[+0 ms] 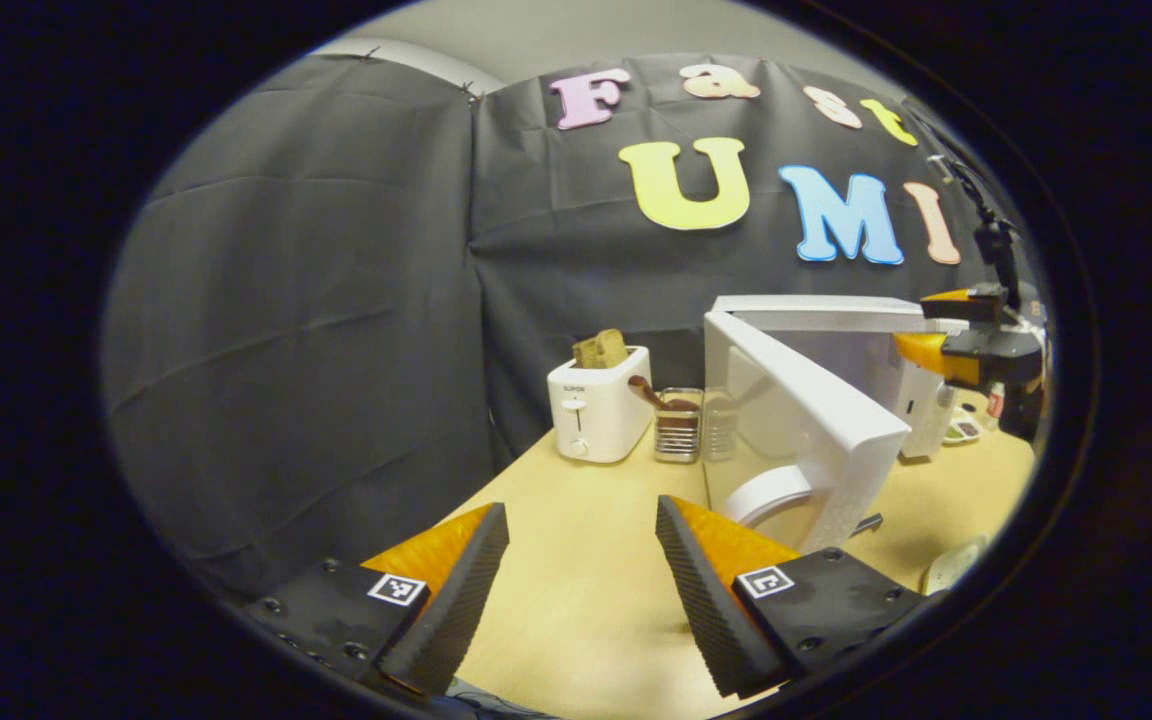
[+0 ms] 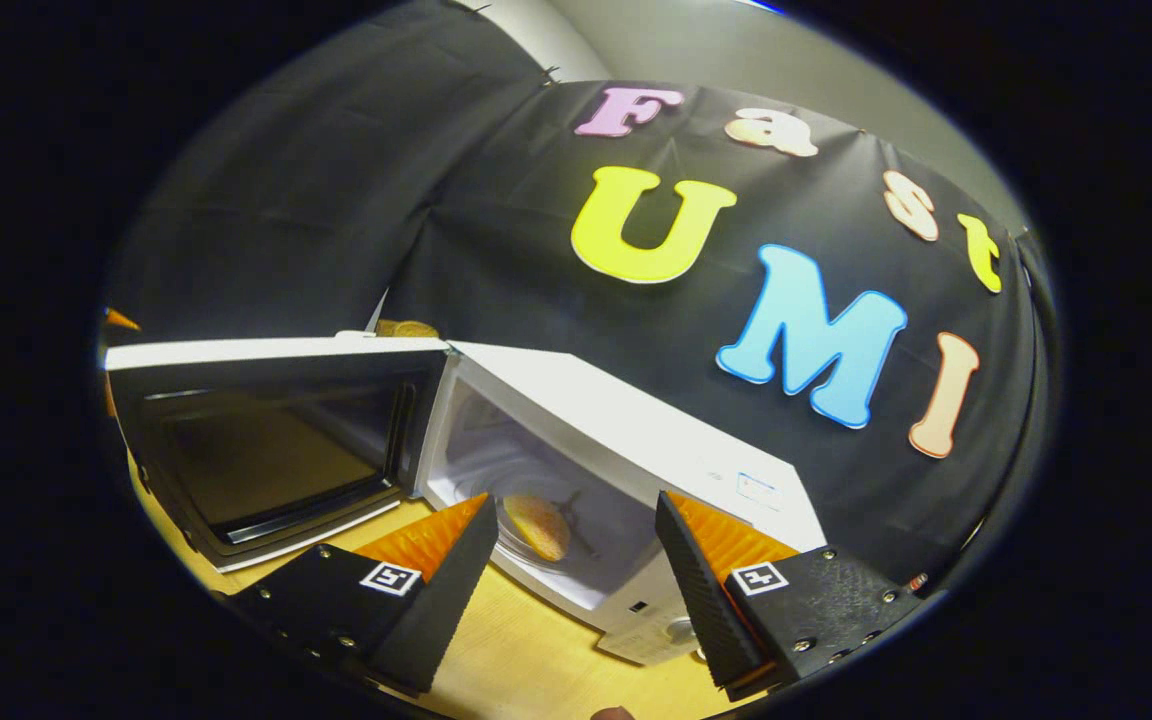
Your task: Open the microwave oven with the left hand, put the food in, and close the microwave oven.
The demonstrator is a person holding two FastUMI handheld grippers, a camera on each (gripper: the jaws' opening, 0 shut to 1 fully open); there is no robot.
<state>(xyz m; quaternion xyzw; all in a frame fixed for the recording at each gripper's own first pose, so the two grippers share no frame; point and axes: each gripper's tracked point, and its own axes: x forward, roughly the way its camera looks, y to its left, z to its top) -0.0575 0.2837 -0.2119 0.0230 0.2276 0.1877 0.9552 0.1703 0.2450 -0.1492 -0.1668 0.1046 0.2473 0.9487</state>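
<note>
Left gripper view, left to right: left gripper [image 1: 581, 575] low over the pale wooden table [image 1: 576, 600], its two wedge fingers spread wide with nothing between them, ribbed black rubber pads on orange bodies. Beyond, a glossy white toaster [image 1: 599, 403] with rounded corners, brown bread slices [image 1: 601, 349] standing in its slot. Just right of it a small clear square container [image 1: 678, 424] with something dark inside. Then the white microwave oven [image 1: 836, 340], boxy, with its door [image 1: 816, 420] swung open toward the camera, a curved white handle [image 1: 771, 492] low on the door's outer face. At far right the right gripper [image 1: 971, 350], orange and black, at the oven's front.

Right gripper view, left to right: open door [image 2: 266, 440] with a dark glassy window in a white frame, hinged on the oven's left side. Right gripper [image 2: 571, 570] with ribbed fingers spread apart, empty. Between them, farther off, the food [image 2: 538, 527], a round golden-brown bun, lying on the glass turntable [image 2: 536, 550] inside the white cavity of the microwave oven [image 2: 636, 430].
</note>
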